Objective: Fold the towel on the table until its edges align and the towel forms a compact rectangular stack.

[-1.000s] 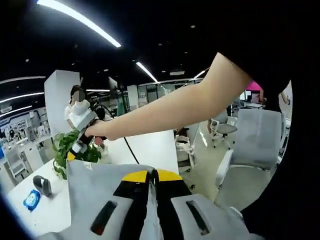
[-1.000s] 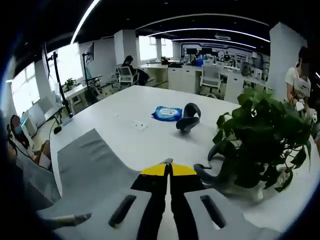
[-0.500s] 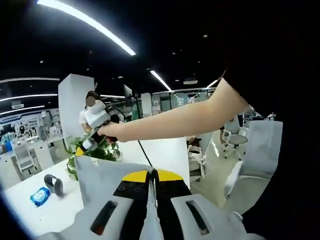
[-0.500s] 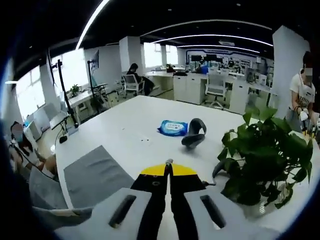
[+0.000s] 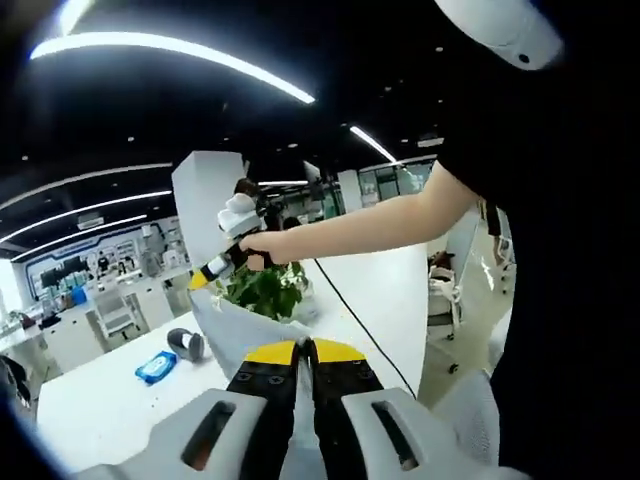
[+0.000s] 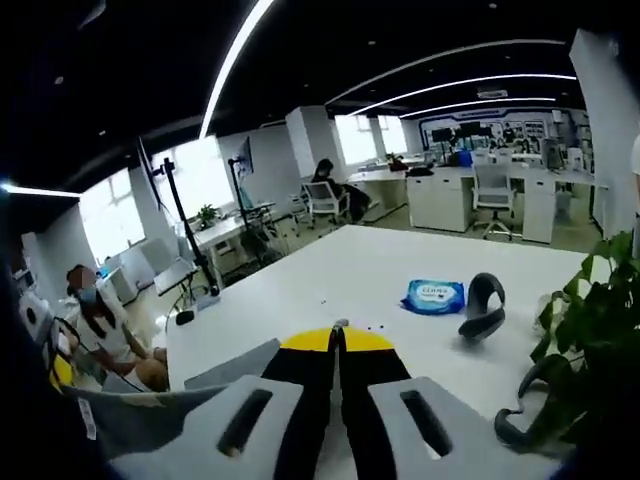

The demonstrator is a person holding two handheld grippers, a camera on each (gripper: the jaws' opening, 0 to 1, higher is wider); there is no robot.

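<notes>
**Two grippers, one grey towel lifted between them**

Both pairs of jaws are pressed together on grey cloth. From the left gripper (image 5: 303, 345) view the right gripper (image 5: 232, 262) appears, held up by a bare forearm before a potted plant (image 5: 262, 290); the right gripper (image 6: 338, 328) view shows a seated person (image 6: 100, 325) instead. The towel (image 5: 240, 335) hangs as a raised sheet above the white table (image 6: 330, 285); a blue wipes packet (image 6: 433, 295) and dark curved object (image 6: 483, 306) lie well apart from it; open office, strip lights overhead.

the person is wearing a black short sleeve (image 5: 560, 200), and both grey grippers are showing yellow-tipped black jaws.
</notes>
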